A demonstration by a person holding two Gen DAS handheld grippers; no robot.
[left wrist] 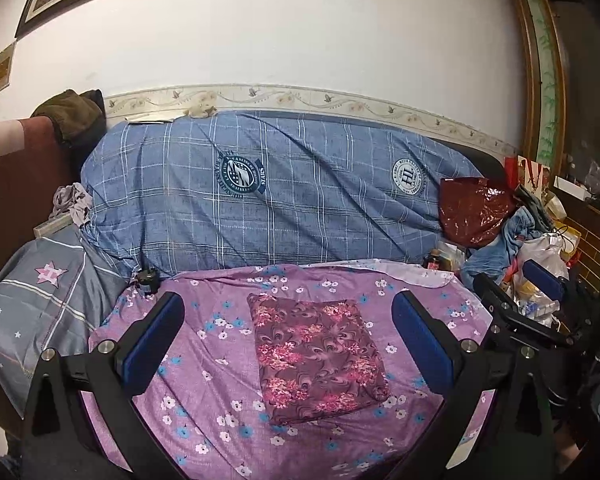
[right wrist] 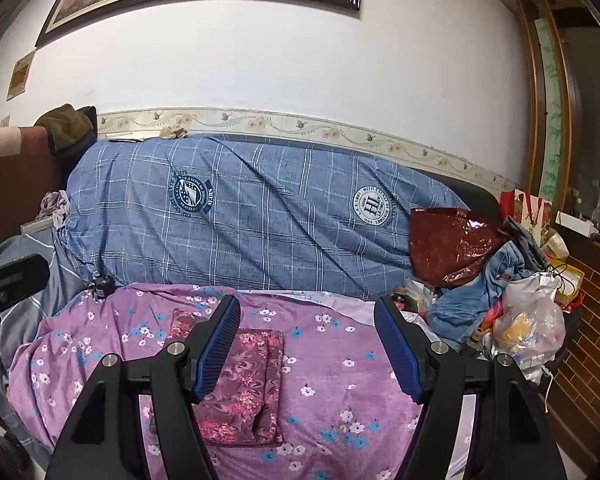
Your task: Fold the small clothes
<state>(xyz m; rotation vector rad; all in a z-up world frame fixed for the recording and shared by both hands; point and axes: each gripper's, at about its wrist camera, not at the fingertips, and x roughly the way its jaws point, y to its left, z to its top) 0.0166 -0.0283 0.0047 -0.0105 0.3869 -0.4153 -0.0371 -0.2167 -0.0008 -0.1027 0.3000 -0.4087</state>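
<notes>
The dark maroon cloth with pink flower print [left wrist: 318, 360], already folded into a flat rectangle, lies on the purple bedsheet with small white and blue flowers [left wrist: 204, 344], near the middle of it. Nothing touches the cloth.

The left gripper [left wrist: 296, 332] hangs above the sheet with its two blue-padded jaws spread wide and nothing between them. In its own view the cloth sits directly ahead, at about 12 o'clock, centred in the gap between the jaws. The long axis of the cloth runs from near to far, a little turned toward 11 o'clock at its far end.

The right gripper [right wrist: 306, 344] is also spread wide and empty. From it the cloth [right wrist: 240, 384] lies toward 10 o'clock, partly hidden behind the left jaw, so its near edge is hard to judge; a thicker fold seems to run along its right side.

I judge that the left gripper is the better placed one: it is aligned with the cloth, while the right one must first move to its left. If another fold is wanted, it would go across the long axis.
</notes>
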